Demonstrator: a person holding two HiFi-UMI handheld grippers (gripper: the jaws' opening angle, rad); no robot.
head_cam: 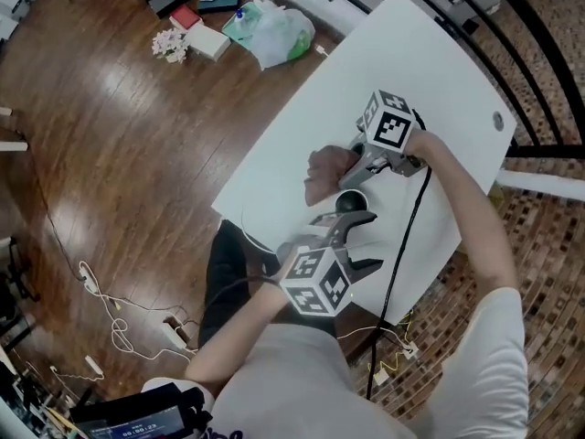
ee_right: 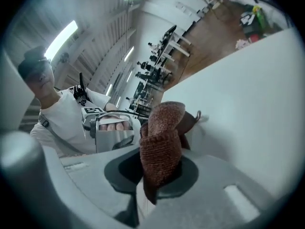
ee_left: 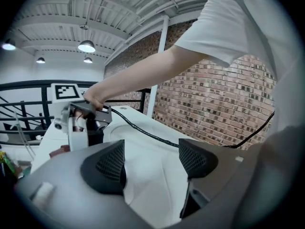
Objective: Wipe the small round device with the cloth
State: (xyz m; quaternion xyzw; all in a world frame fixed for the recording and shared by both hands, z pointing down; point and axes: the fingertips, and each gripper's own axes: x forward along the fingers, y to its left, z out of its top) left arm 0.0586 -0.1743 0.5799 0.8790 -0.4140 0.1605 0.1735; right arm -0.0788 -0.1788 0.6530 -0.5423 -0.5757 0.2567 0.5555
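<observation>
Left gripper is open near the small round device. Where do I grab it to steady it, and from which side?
Probably across its outer rim: the small round device lies flat on the table, so only its round edge offers a grip. Come in from the person's side, where the open left gripper is; the cloth in the right gripper occupies the opposite side.
</observation>
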